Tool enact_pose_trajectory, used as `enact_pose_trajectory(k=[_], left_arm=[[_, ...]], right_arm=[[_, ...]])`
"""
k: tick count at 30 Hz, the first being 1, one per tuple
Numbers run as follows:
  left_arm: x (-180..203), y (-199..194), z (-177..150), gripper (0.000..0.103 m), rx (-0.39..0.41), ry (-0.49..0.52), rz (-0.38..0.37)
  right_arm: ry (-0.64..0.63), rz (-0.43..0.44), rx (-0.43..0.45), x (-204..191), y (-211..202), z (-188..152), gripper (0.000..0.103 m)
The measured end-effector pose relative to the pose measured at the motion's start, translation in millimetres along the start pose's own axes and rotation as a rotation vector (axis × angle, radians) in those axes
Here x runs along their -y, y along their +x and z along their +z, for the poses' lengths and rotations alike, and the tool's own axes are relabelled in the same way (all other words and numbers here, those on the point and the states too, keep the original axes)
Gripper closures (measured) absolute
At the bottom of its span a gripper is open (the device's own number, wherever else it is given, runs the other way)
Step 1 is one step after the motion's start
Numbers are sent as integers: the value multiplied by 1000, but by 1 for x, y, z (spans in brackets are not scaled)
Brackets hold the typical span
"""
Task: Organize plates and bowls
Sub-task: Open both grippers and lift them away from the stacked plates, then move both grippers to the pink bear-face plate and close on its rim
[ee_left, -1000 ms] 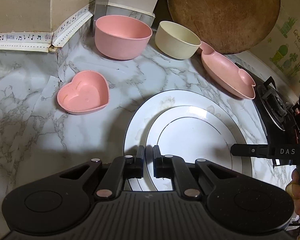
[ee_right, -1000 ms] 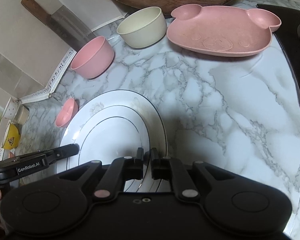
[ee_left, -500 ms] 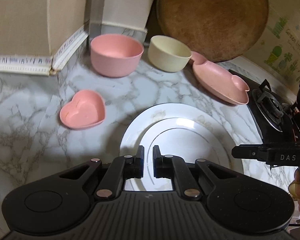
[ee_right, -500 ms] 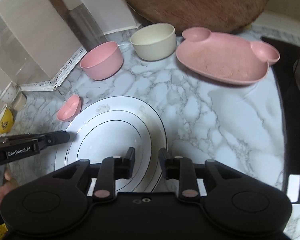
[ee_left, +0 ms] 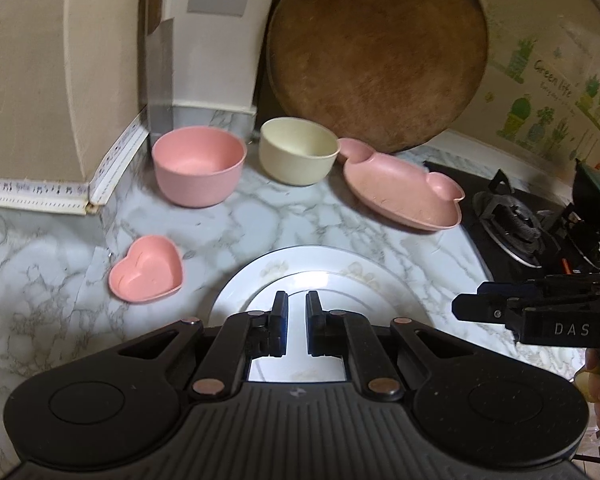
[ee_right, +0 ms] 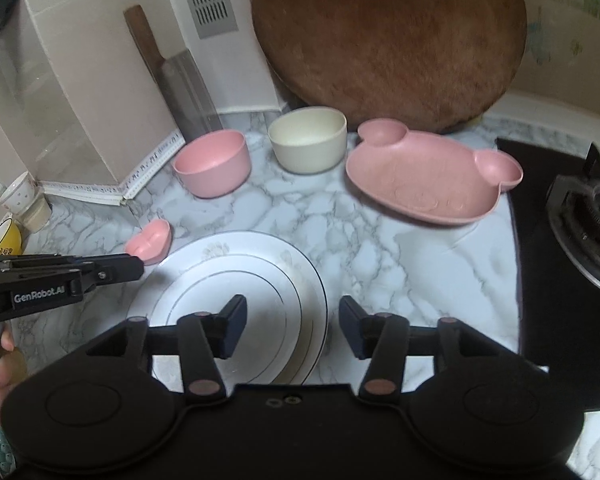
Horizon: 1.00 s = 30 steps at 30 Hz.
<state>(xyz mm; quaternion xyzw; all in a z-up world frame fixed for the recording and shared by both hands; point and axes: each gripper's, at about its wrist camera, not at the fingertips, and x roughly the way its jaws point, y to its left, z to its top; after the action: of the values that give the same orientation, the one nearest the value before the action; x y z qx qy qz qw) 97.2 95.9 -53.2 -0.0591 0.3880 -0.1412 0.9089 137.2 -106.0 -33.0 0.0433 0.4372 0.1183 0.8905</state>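
White porcelain now sits stacked: the small plate (ee_right: 236, 312) lies nested on the large plate (ee_right: 204, 258) at the near middle of the marble desk (ee_right: 400, 264). A second ago both tools were low at the plates' near rim; they have since risen, and more of the back wall and the round wooden board (ee_right: 388, 36) shows in both views. That reads as a finished placement, with both hands pulling away.

Seen from its own camera, the right tool (ee_right: 292, 330) has just been opening: its jaws stand about half apart, above the right edge of the plates, with nothing held between them and no pad touching porcelain. The left tool (ee_left: 293, 314) has its jaws nearly together, with only a thin slit showing, and it grips nothing; it hangs above the near part of the plates.

Left to sort, by my judgement, are the pink bowl (ee_left: 199, 170), the cream bowl (ee_left: 298, 150), the pink animal-shaped plate (ee_right: 432, 178) and the pink heart dish (ee_left: 147, 274), all standing separately further back. The two bowls look like the natural next pair to nest.
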Motion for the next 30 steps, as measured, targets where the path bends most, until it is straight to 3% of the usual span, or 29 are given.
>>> enact_pose_trajectory(k=[7,14,19,30], left_arm=[[9,-10,7,92,38,25,-39],[14,-17,13,87,62,64,-68],[15,-22,15,32,99,70,-71],[29,-13,30,25,101,99,-28]], right_arm=[[-29,-42,65,-14,-22,0,34],[-34,-103,116,-23,-39,-2,12],[-31,-127,137,-24,-47,-3,1],[-30,-149,173,3,-49,4,0]])
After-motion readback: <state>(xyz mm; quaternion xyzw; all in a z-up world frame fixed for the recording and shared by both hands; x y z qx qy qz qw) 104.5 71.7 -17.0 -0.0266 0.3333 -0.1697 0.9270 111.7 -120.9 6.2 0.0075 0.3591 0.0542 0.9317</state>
